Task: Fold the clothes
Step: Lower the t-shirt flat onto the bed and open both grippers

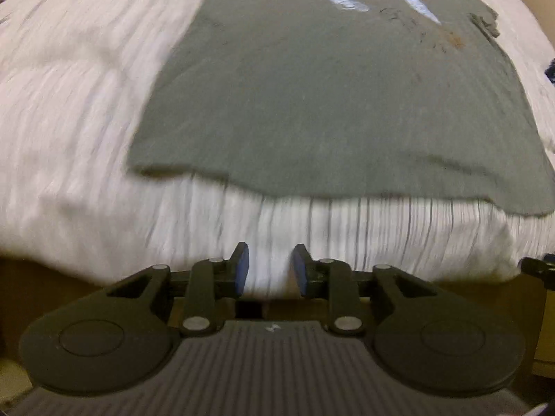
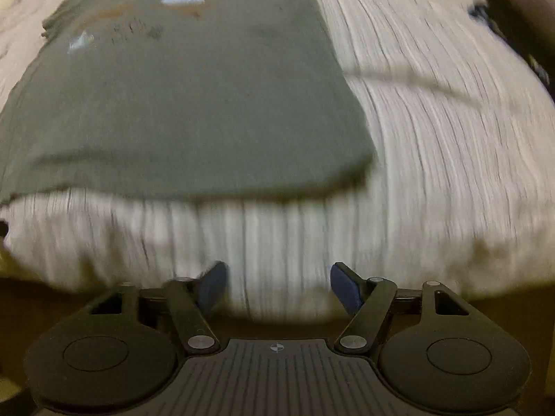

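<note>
Left wrist: one grey shirt [image 1: 312,104], one striped bedspread [image 1: 69,138].

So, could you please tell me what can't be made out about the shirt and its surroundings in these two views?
- Shirt print: motion blur smears it in both views; the wording is unreadable.
- Collar and far sleeve: cut off by the top edge in the left wrist view.
- Dark object at the bed's right edge: too small and blurred to identify.
- Below the bed edge: hidden by the left gripper and right gripper bodies.
</note>
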